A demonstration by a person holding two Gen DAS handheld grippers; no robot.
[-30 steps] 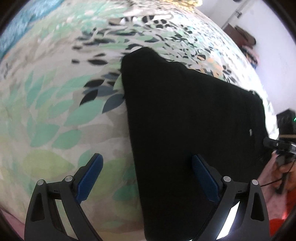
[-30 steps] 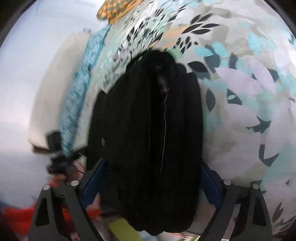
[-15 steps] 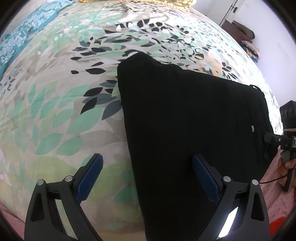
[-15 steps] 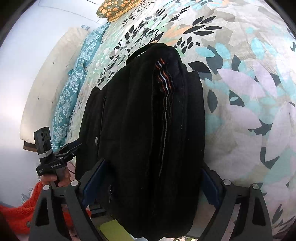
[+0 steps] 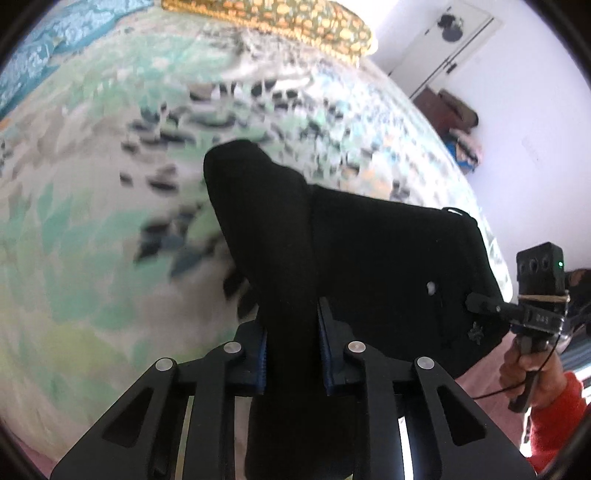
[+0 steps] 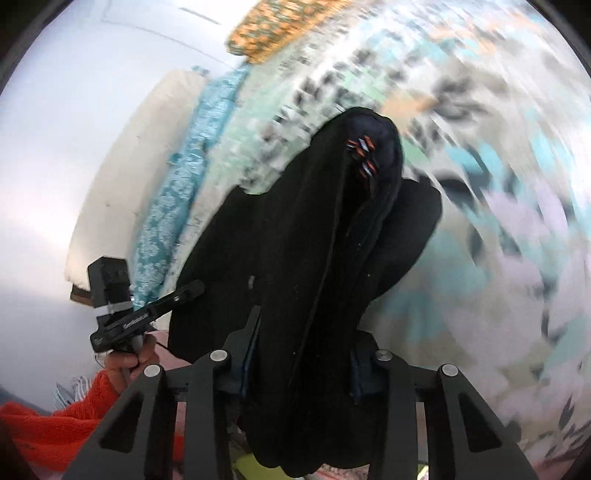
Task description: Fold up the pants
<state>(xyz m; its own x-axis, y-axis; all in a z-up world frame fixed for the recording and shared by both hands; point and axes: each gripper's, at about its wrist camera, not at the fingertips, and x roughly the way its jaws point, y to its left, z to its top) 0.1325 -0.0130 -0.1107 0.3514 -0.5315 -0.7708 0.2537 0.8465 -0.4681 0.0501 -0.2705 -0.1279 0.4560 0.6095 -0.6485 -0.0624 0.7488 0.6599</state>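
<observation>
Black folded pants (image 5: 388,251) lie on a leaf-print bedspread (image 5: 92,221). My left gripper (image 5: 291,354) is shut on the near edge of the pants and lifts a ridge of cloth up toward the camera. My right gripper (image 6: 301,365) is shut on the other near edge of the pants (image 6: 295,240), also raised; a small orange and white striped tag (image 6: 364,155) shows near the far end. Each gripper shows in the other's view, the right in the left wrist view (image 5: 532,310) and the left in the right wrist view (image 6: 147,314).
A yellow patterned pillow (image 5: 280,22) and a blue patterned pillow (image 6: 184,184) lie at the head of the bed. A white wall and door (image 5: 454,44) stand beyond, with a pile of things (image 5: 454,122) on the floor. The person's orange sleeve (image 6: 55,424) is nearby.
Both grippers have gone from open to shut on the near edge of the pants and lifted it off the bed. Both views are now blurred by motion.
</observation>
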